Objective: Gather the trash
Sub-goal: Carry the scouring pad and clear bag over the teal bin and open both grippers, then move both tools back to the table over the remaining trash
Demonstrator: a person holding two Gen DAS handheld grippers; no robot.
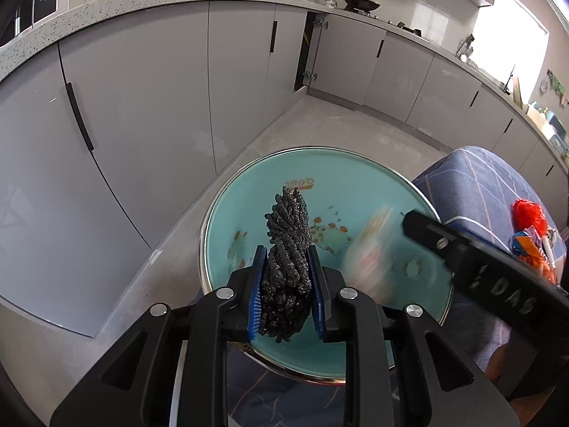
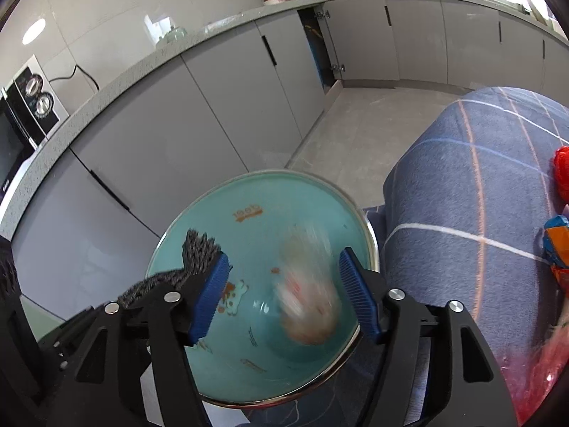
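A: What does the left hand-held gripper (image 1: 287,284) carry?

B: A dark grey knobbly scouring wad (image 1: 286,252), pinched upright between its blue pads over the round teal basin with a steel rim (image 1: 359,178).

A: And the right hand-held gripper (image 2: 284,299)?

B: Spread wide, gripping nothing. A blurred pale crumpled wrapper (image 2: 309,306) shows between its fingers, over the basin. Right of the basin, orange and red packets (image 1: 533,235) lie on the blue checked cloth (image 2: 462,195).

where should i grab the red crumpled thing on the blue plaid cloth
Take the red crumpled wrapper across its bunched middle, coming straight down from above. It lies loose on the plaid cloth, apart from the orange packet, so a top pinch probably clears both. The right gripper is open and nearer.
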